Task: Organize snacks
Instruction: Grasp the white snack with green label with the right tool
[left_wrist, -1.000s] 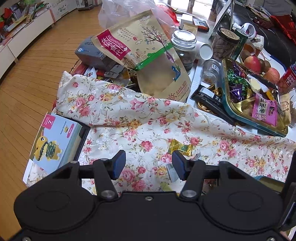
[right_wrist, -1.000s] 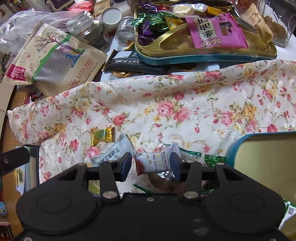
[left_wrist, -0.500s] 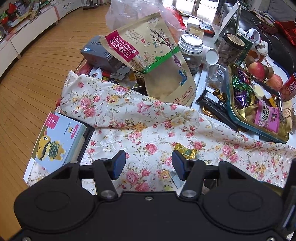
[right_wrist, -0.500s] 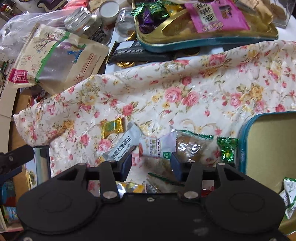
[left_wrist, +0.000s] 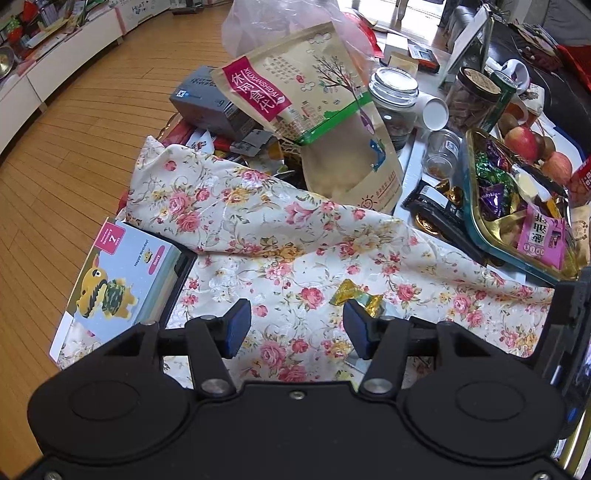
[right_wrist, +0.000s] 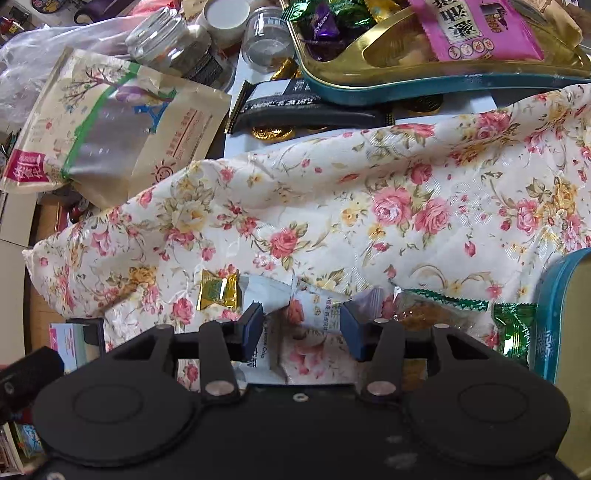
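Covering the near part of the tabletop: floral cloth (right_wrist: 388, 206), cream with pink and yellow roses, rumpled into a ridge along its far side.

Loose snacks on the cloth, near edge:
- gold-wrapped candy (right_wrist: 218, 290), flat, left of the group; also seen from the left wrist (left_wrist: 356, 293), just beyond that gripper's right finger.
- white snack packet (right_wrist: 317, 308), red and green print, lying across the gap of the right gripper (right_wrist: 302, 328).
- second white packet (right_wrist: 264, 350), partly under the first and hidden by the left finger.
- clear packet with green zigzag edge (right_wrist: 432, 308), brown contents, just right of the right finger.
- green foil candy (right_wrist: 515, 326), beside the teal rim of an empty tin (right_wrist: 550, 291) at the right edge.

Far side of the tabletop, beyond the cloth:
- gold tray with teal rim (left_wrist: 495, 236), holding purple and green wrapped sweets and a pink packet (left_wrist: 541, 236).
- kraft snack pouch (left_wrist: 321, 110), red label, green band, leaning upright.
- black wrapped bar (right_wrist: 295, 103), gold coins beside it.
- glass jars (left_wrist: 395, 99), apples (left_wrist: 521, 142).

Left edge: picture card with a yellow cartoon figure (left_wrist: 118, 277).

Grippers:
- right gripper: fingers spread, straddling the white snack packet, not closed on it.
- left gripper (left_wrist: 297, 325): fingers spread, nothing between them, above bare cloth.
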